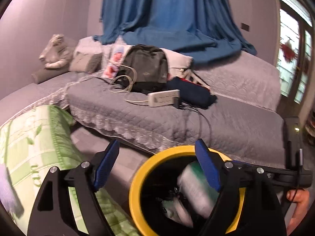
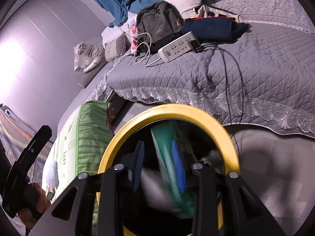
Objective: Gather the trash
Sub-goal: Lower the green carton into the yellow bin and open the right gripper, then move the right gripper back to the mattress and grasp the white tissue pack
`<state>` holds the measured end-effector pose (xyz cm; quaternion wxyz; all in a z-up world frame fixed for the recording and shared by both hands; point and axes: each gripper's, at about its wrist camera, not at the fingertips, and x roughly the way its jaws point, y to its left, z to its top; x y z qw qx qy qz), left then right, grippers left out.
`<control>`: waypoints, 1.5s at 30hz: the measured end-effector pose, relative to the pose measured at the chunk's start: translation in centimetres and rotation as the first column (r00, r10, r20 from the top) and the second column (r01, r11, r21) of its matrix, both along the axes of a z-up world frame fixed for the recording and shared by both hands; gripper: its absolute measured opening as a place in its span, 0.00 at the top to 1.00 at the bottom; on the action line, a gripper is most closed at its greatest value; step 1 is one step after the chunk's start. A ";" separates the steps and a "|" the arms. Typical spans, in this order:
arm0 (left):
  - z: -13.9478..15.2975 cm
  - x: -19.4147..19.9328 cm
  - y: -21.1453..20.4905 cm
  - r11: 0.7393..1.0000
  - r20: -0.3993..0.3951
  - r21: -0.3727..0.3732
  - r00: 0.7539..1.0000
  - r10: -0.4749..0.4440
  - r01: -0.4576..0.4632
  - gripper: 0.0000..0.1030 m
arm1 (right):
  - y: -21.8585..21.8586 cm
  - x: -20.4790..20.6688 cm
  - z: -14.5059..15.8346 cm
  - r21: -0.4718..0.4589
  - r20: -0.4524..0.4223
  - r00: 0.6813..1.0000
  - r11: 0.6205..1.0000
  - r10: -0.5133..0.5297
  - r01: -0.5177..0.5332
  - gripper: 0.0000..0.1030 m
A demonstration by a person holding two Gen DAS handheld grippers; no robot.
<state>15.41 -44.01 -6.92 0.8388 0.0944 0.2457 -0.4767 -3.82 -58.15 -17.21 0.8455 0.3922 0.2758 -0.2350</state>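
Trash bin, one: yellow rim, dark inside, on the floor against the bed's near edge. Contents: one white-and-green packet, blurred, standing on end in the mouth; further crumpled white and dark scraps lower down, count unclear.

Right gripper, one: over the bin mouth, blue pads part-spread with the packet between them; pad contact too blurred to judge.

Left gripper, one: blue pads spread wide, nothing between, at the bin's left rim, right pad over the opening.

Hands, two: one at each view's lower edge, each on a black handle.

Bed, one: grey quilted cover, lace-trimmed edge.

On it: backpack, one, grey-black; power strip, one, white, black plug inserted, dark cables trailing over the bed edge beside the bin; dark blue folded cloth, one; grey cushions, several; plush tiger, one; blue curtain draped onto the far side.

Green-and-white quilt, one, bundled just left of the bin.
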 end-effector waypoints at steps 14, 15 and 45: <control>7.2 -0.9 13.8 0.922 0.035 -0.276 0.955 0.294 -0.274 0.16 | 4.7 -0.6 3.5 -0.181 0.085 0.991 0.979 0.105 -0.088 0.42; 7.9 -1.3 15.2 0.912 0.050 -0.298 0.949 0.310 -0.282 0.13 | 5.7 -0.3 4.0 -0.205 0.092 0.986 0.971 0.141 -0.120 0.40; 6.2 -7.9 62.2 0.362 -0.030 -0.358 0.398 0.917 -0.861 0.08 | 57.4 20.4 9.7 -0.129 -0.404 -0.152 -0.221 0.902 -0.967 0.08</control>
